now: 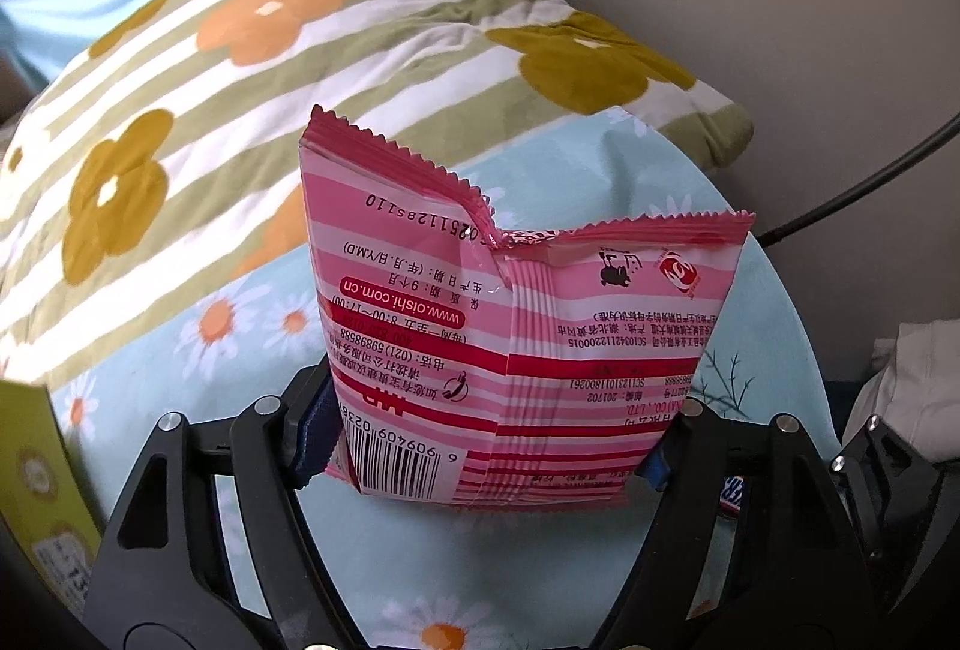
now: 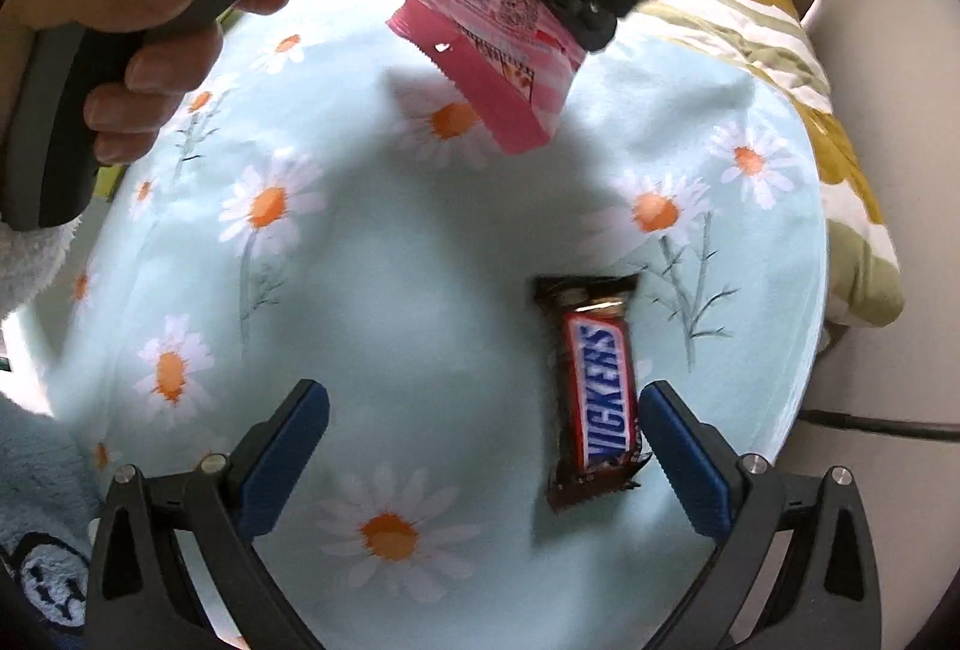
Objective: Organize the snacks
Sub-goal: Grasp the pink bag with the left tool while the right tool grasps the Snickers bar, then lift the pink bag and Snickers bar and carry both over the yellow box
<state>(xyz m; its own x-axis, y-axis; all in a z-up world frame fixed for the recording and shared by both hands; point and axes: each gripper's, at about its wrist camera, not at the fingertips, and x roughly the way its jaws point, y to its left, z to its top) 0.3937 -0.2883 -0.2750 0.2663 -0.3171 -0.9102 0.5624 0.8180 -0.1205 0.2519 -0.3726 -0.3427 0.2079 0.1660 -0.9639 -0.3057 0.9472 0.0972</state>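
Left gripper (image 1: 480, 446), fingers clenched on a pink snack bag (image 1: 510, 326), holds it above the daisy bed sheet (image 2: 420, 242), while the right gripper (image 2: 480, 446), fingers released, hovers over a Snickers bar (image 2: 597, 392) lying near its right finger, likely the next pick.

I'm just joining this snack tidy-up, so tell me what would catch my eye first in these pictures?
First, the pink striped snack bag, pinched in the left gripper and lifted off the daisy-print cloth. Next, the Snickers bar lying flat on that cloth, between the wide-open fingers of the right gripper, close to one of them. Behind is a flowered striped pillow.
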